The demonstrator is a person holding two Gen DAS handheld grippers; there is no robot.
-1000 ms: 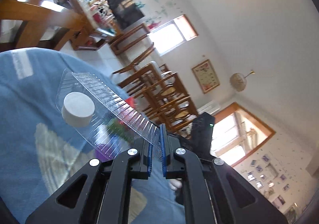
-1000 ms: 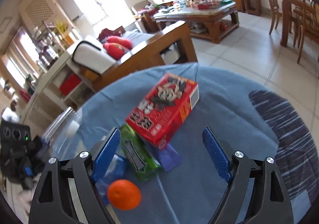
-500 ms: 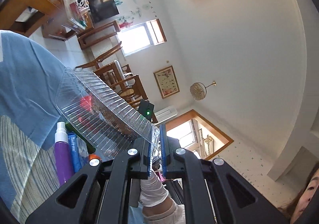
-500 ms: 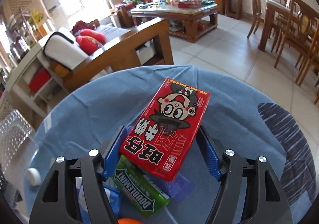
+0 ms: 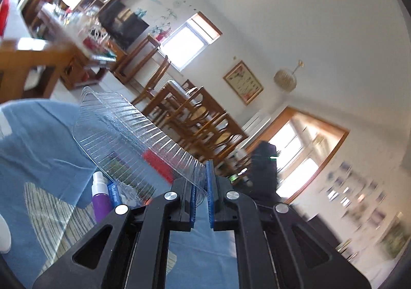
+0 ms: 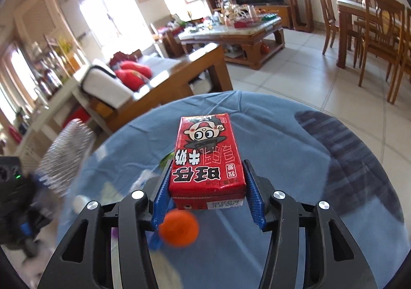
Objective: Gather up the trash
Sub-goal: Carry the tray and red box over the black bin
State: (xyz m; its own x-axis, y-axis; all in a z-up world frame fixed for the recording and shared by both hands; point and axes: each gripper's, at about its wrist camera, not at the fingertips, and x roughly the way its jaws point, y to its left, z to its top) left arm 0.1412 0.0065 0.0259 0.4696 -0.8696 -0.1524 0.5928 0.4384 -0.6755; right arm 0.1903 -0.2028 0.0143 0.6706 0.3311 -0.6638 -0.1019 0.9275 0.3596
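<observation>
My left gripper (image 5: 201,186) is shut on the rim of a clear ribbed plastic tray (image 5: 133,140) and holds it tilted above the blue tablecloth (image 5: 33,140). The tray also shows blurred at the left of the right wrist view (image 6: 64,157). My right gripper (image 6: 206,181) is shut on a red milk carton with a cartoon face (image 6: 205,157) and holds it lifted off the table. An orange (image 6: 179,228) lies just below the carton, between the fingers' bases.
A purple spray bottle (image 5: 100,199) and a blue packet (image 5: 114,192) lie under the tray. A green gum pack edge (image 6: 165,159) peeks out left of the carton. A white cap (image 6: 78,202) lies on the round table (image 6: 334,160). Chairs and a sofa stand beyond.
My right gripper has closed on the red carton and lifted it, turning it lengthwise. My left gripper has swung with the tray, now tilted lower toward the table.
</observation>
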